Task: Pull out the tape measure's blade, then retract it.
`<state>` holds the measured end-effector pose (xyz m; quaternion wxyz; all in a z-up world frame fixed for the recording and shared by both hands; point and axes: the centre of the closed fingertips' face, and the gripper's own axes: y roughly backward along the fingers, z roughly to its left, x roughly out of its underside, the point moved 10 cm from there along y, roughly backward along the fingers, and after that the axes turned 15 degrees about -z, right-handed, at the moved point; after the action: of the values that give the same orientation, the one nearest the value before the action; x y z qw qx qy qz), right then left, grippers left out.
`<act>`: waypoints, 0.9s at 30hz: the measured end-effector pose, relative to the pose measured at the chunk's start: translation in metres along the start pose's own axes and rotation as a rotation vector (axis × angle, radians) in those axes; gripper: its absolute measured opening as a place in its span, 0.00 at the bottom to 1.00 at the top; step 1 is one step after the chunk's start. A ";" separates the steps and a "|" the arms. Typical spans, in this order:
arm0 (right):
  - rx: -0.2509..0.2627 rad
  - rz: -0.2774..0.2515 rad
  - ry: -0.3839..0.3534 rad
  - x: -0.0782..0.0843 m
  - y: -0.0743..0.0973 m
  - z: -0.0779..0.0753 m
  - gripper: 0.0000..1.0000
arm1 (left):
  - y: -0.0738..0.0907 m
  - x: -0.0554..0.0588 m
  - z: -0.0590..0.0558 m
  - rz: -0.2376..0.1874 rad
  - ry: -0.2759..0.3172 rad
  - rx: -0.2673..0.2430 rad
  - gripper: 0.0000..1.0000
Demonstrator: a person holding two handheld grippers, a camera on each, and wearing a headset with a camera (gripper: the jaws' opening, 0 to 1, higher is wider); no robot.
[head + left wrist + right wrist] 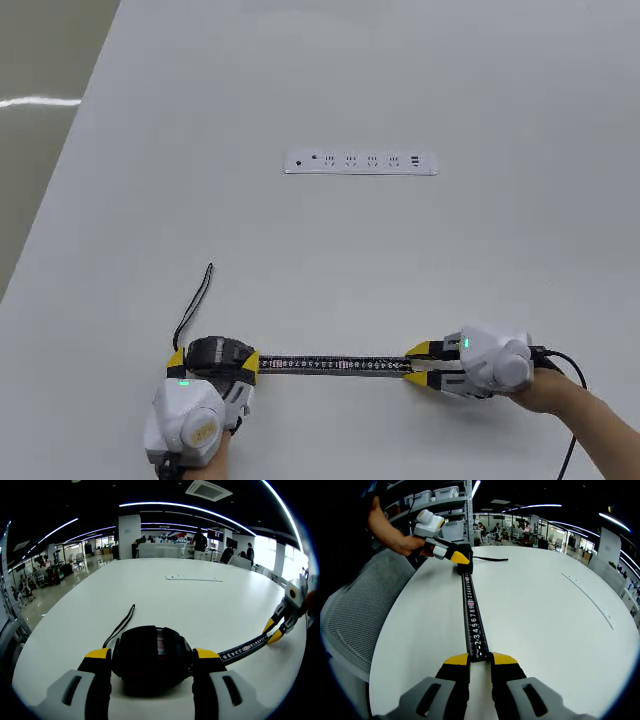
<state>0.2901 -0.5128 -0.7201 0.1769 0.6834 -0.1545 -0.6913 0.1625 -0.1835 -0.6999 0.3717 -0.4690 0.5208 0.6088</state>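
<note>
My left hand-held gripper (152, 656) was clamped on the tape measure (150, 647), whose case sat between its jaws on the counter (400, 260). My right hand-held gripper (480, 659) pinched the end of the blade (471, 615), which stretched ahead of it towards the case. If that pinch slipped, I judged the blade would whip back uncontrolled.

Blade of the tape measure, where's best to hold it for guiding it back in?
Probably the blade at its free end, from the side away from the case, in line with it. It lies flat and straight on the table, so the right gripper there can follow it in.
</note>
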 end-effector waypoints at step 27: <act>0.004 0.000 0.000 0.000 0.001 0.000 0.13 | -0.004 -0.002 -0.004 0.040 0.006 -0.053 0.63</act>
<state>0.2902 -0.5131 -0.7195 0.1759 0.6838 -0.1559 -0.6908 0.1674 -0.1870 -0.6995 0.3452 -0.4699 0.5152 0.6282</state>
